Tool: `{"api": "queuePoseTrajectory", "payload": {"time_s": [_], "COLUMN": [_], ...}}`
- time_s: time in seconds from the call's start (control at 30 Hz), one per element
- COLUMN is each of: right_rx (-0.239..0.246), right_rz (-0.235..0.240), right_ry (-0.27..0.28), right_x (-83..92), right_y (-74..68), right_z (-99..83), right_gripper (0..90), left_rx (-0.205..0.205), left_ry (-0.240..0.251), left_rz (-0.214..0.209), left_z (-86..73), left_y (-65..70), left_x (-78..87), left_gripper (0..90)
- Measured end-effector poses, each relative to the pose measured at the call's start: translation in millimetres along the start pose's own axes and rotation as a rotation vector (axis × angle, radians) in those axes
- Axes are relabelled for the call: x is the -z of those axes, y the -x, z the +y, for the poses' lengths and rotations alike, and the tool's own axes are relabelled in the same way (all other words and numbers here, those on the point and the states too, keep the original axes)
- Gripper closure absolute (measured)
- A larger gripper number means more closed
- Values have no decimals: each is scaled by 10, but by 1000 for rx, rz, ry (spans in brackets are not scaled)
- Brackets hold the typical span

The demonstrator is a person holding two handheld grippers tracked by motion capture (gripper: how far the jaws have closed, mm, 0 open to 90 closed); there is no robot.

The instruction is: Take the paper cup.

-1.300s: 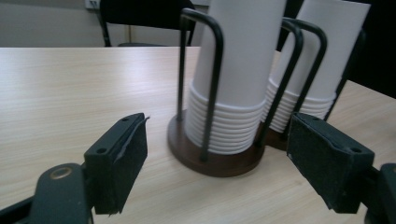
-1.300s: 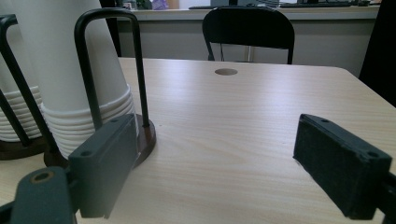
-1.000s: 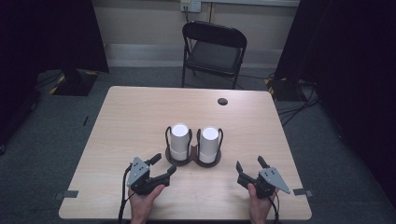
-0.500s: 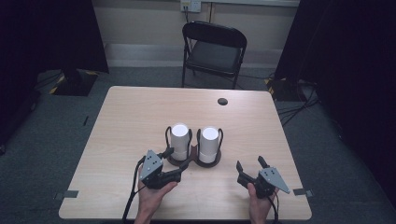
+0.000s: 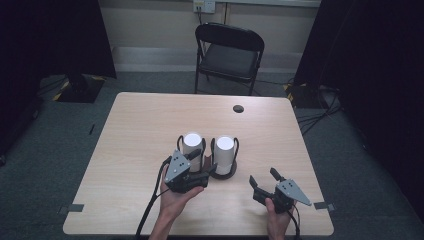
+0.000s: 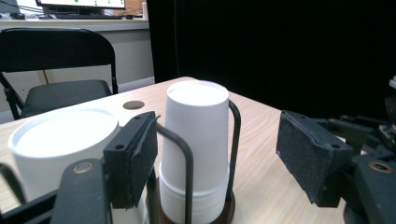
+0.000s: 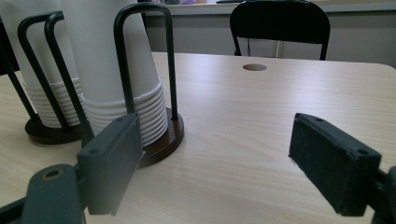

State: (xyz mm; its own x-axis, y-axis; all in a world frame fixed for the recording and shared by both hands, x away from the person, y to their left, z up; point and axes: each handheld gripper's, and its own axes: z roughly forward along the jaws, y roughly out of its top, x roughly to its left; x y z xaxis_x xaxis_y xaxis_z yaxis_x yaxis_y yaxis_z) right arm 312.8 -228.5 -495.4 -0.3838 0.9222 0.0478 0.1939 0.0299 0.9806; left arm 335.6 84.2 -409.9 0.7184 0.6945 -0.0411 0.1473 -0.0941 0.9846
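no text, label, brand or number can be read anywhere — the cups are plain white; the monitor at the back of the left gripper view is too blurred to read

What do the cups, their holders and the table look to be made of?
Cups: likely paper, matte white, with thin stacked rims at the bottom. Holders: black, smooth bent rod, probably coated metal, on a dark brown glossy round base, possibly wood. Table: pale wood-grain top, probably laminate, given its even, flat sheen.
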Motion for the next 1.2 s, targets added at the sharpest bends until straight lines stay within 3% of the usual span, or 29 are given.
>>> {"api": "queuePoseTrajectory", "payload": {"time_s": [0.53,0.73,1.1,1.2], "right_rx": [-5,-6,1,-1], "right_rz": [-17,-19,-27,-29], "right_ry": [-12,-12,-26,-26], "right_x": [-12,-14,-24,-23], "right_y": [-1,0,-6,-7], "right_z": [4,5,9,10], "right_gripper": [166,168,171,172], "left_rx": [-24,-62,-68,-51], "left_ry": [-22,-38,-83,-93], "left_rz": [4,41,29,24], "left_z": [189,285,299,287], "left_y": [-34,-2,-41,-71], "left_x": [-333,-440,-667,-719], "left_gripper": [281,281,282,282]}}
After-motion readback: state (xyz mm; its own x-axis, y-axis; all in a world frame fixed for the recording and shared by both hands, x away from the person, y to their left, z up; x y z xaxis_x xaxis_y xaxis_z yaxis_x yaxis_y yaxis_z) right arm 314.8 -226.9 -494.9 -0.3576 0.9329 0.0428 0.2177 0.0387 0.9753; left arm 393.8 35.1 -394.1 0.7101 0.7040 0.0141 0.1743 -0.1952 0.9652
